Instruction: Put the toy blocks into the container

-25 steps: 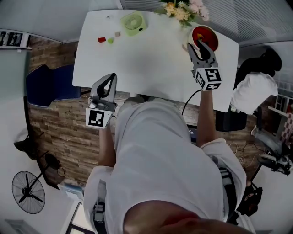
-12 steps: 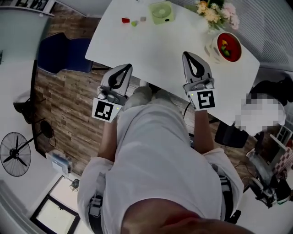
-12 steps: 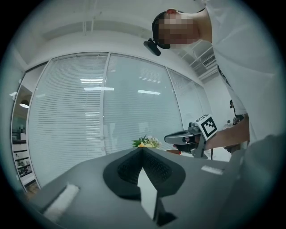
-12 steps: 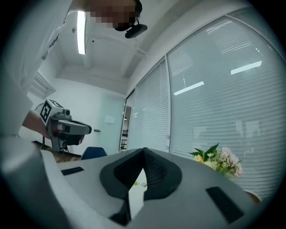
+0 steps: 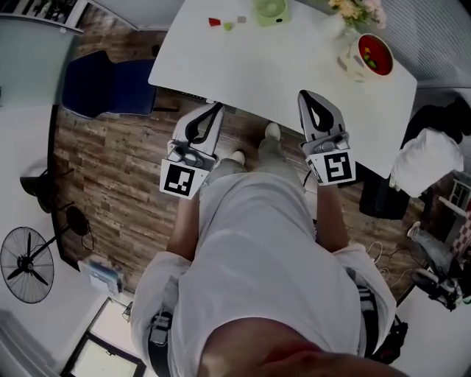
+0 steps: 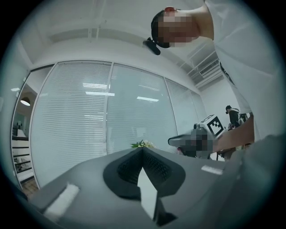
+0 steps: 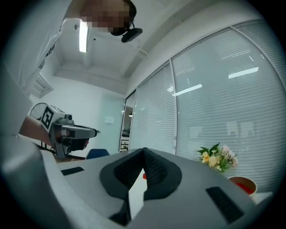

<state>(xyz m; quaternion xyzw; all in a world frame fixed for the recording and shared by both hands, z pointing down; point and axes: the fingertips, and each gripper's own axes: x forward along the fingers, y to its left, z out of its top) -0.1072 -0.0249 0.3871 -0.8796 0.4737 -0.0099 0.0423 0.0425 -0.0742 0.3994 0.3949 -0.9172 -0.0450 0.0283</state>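
Brown wood planks cover the floor point(image 5: 110, 184) at the left of the head view. A white counter point(image 5: 294, 74) stands at the top, a blue chair point(image 5: 96, 88) just beside its left edge, a black standing fan point(image 5: 27, 265) at the lower left. In the left gripper view, windows point(image 6: 89, 116) with white blinds fill the wall.

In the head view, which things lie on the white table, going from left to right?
red block → green block → pale block → green fan → container
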